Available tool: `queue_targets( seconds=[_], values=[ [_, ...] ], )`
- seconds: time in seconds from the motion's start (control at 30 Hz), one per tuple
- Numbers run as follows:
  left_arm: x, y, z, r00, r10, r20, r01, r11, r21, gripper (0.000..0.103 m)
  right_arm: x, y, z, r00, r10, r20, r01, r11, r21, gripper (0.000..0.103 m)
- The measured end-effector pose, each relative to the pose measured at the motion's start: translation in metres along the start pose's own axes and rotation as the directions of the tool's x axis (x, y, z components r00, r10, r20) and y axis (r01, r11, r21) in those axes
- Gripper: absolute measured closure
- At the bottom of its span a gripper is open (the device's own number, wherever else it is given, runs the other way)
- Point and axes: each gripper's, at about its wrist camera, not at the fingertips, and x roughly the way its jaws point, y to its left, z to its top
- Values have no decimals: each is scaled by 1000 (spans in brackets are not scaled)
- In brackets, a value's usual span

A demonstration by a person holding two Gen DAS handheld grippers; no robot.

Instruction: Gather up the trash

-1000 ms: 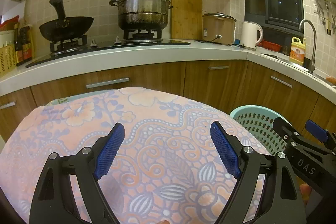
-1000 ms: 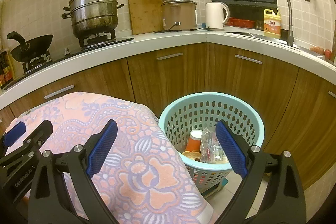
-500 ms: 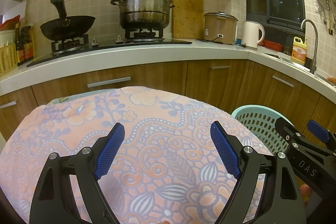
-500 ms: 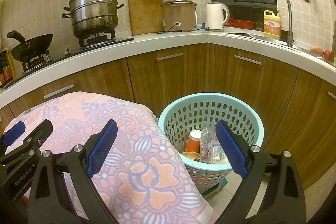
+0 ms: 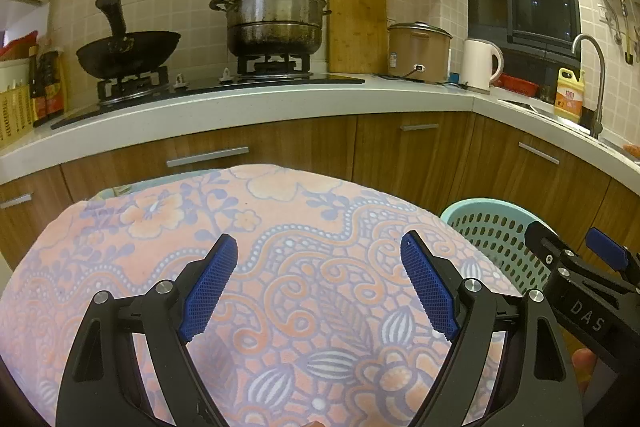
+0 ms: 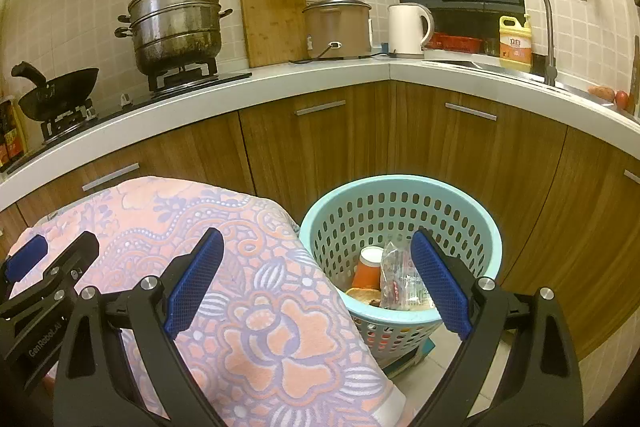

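- Floral pink-and-lilac cloth draped over a table, nothing lying on top;
- Pale tiled floor just beside, bearing a turquoise perforated basket, rubbish inside.

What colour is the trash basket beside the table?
Light teal basket with a perforated wall, clearest in the right wrist view.

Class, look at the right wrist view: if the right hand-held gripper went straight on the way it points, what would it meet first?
Probably the near rim of the turquoise basket, or the edge of the flowered cloth beside it; depth is hard to judge. The open right hand-held gripper holds nothing.
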Motion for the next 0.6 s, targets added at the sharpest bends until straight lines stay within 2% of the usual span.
queue_targets(
  seconds=[0.27, 0.6],
  values=[
    [-1, 1, 0, 1000, -1, 11, 1, 1000, 0, 21, -1, 1, -2, 1000, -3, 5, 3, 1000, -10, 13],
    [4, 5, 0, 1000, 3, -14, -3, 1000, -12, 17, -2, 3, -3, 1000, -10, 9, 10, 1000, -26, 10]
  ],
)
